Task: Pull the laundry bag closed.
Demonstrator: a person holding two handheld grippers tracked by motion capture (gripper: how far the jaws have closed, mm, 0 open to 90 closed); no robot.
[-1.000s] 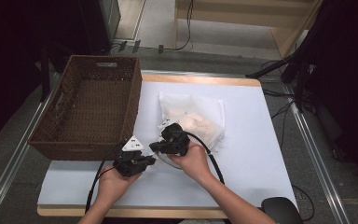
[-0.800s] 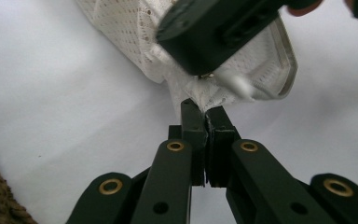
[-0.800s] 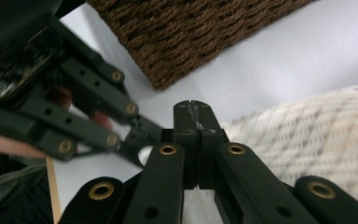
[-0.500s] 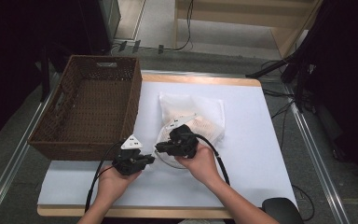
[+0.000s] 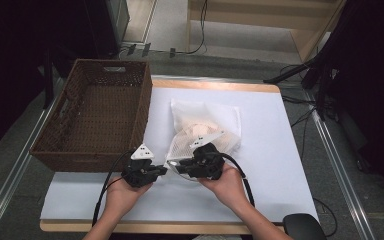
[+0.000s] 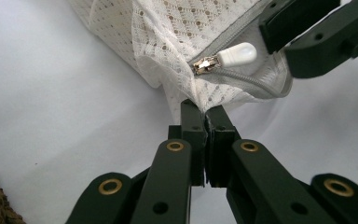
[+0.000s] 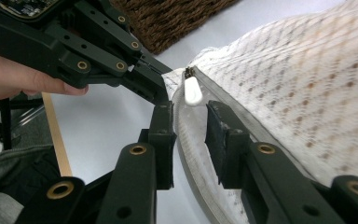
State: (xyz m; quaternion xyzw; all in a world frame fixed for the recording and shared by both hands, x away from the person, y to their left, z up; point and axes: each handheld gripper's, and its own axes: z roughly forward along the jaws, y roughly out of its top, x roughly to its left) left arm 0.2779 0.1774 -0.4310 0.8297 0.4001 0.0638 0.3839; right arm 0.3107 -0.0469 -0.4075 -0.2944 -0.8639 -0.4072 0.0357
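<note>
The mesh bag's (image 6: 168, 42) corner is kept pinched by the left gripper (image 6: 204, 114) while the right gripper's (image 7: 189, 123) jaws have just been opened beside the zipper pull (image 7: 192, 90), so it's been let go.

Surface (image 5: 275, 165): white top with a wooden edge. Lying directly on it: a brown wicker basket (image 5: 97, 117) at the left side, overhanging the edge, and a white mesh bag (image 5: 205, 125) near the middle.
</note>
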